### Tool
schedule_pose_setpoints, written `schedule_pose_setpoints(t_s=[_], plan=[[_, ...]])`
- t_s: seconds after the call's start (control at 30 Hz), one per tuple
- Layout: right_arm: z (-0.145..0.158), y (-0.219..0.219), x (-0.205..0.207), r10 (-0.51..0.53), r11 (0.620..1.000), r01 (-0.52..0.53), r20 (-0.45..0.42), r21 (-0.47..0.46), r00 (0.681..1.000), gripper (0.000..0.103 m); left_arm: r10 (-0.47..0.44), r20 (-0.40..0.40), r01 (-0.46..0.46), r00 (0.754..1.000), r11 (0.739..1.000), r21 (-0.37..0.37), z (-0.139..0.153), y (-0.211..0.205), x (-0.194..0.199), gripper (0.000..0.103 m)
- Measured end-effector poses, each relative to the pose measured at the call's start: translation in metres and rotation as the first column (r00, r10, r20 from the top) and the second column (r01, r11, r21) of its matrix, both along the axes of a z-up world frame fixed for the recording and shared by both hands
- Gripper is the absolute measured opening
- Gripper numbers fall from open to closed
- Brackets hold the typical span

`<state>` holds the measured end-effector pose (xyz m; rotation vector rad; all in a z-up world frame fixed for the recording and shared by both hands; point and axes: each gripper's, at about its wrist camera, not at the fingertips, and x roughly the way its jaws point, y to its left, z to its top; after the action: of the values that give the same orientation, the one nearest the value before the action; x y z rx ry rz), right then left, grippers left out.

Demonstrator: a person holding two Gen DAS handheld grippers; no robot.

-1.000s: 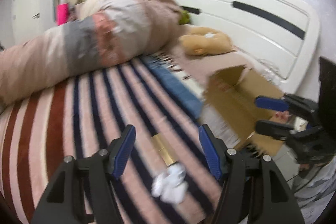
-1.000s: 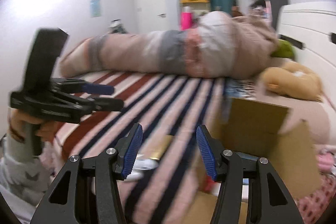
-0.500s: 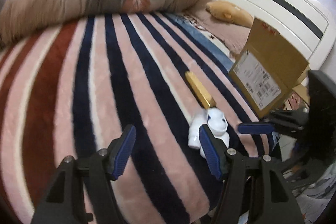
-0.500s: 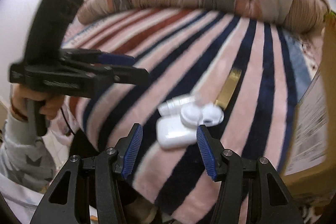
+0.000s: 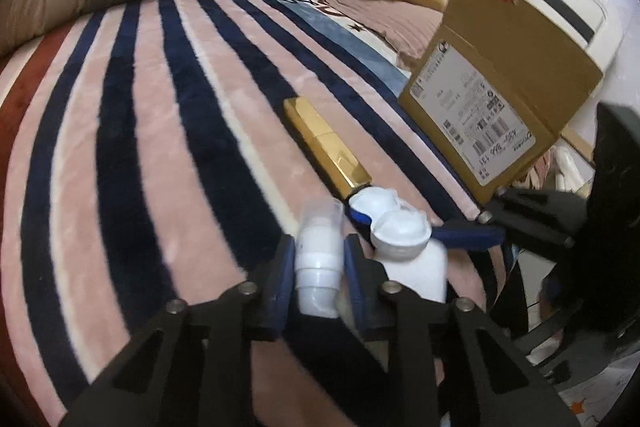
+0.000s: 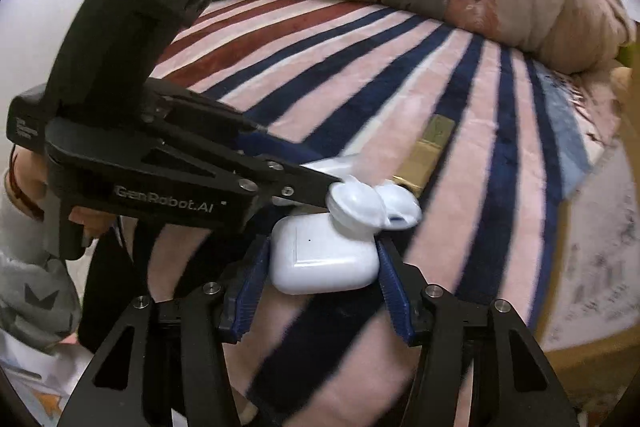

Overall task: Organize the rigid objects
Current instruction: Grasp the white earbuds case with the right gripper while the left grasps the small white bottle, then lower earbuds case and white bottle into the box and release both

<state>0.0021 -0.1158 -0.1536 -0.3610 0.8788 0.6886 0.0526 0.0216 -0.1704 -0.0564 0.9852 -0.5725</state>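
On a plush striped bed (image 5: 160,131), the left gripper (image 5: 318,263) pinches a small white plastic bottle (image 5: 320,259); the right gripper (image 6: 320,269) clasps a smooth rounded white earbud case (image 6: 324,263) beside a glossy gold rectangular bar (image 5: 326,147).

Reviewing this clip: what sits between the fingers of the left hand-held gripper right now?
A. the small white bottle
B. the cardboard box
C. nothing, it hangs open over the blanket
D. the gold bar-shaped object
A: in the left wrist view, the left hand-held gripper has its blue pads pressed on both sides of the small white bottle, while the gold bar-shaped object lies apart on the striped blanket.
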Motion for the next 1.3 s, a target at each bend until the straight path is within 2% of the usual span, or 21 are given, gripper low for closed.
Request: schedule_pose_setpoints(t_s=[0.1,0.23,0.47,0.67,0.8,0.97,1.1,1.2,1.3], plan=[[-0.001,-0.007,0.004,-0.055,0.997,0.056,0.025,-0.055,0.998,0.05,0.004,0.016,-0.005,1.0,0.999,0.04,-0.003,-0.005,0.002,0.022],[-0.004,-0.012,0.009,-0.072,0.997,0.072,0.004,-0.018,0.997,0.05,0.028,0.022,-0.029,0.999,0.999,0.038,-0.004,-0.006,0.002,0.022],[-0.001,-0.004,0.004,-0.055,0.997,0.057,0.051,-0.044,0.997,0.05,0.05,0.033,-0.051,0.998,0.998,0.029,0.003,0.007,-0.005,0.021],[0.03,0.003,-0.015,-0.012,1.0,0.011,0.099,0.005,0.995,0.05,0.11,0.105,-0.11,0.988,0.994,-0.004,0.046,0.037,-0.019,0.021],[0.067,0.004,-0.023,0.012,0.997,-0.024,0.151,0.079,0.988,0.05,0.127,0.175,-0.125,0.976,0.992,-0.023,0.088,0.048,-0.028,0.021],[0.118,-0.015,-0.028,-0.022,0.99,-0.014,0.249,0.142,0.968,0.05,0.078,0.26,-0.064,0.962,0.996,-0.065,0.142,0.033,-0.032,0.021],[0.149,-0.062,-0.031,-0.134,0.977,0.078,0.288,0.199,0.948,0.05,-0.006,0.324,0.033,0.946,0.996,-0.077,0.179,-0.003,-0.031,0.021],[0.16,-0.107,-0.029,-0.244,0.957,0.182,0.288,0.225,0.926,0.05,-0.079,0.344,0.11,0.936,0.991,-0.07,0.197,-0.042,-0.024,0.021],[0.157,-0.147,-0.019,-0.336,0.934,0.289,0.249,0.209,0.908,0.05,-0.145,0.347,0.172,0.927,0.984,-0.047,0.207,-0.087,-0.016,0.021]])
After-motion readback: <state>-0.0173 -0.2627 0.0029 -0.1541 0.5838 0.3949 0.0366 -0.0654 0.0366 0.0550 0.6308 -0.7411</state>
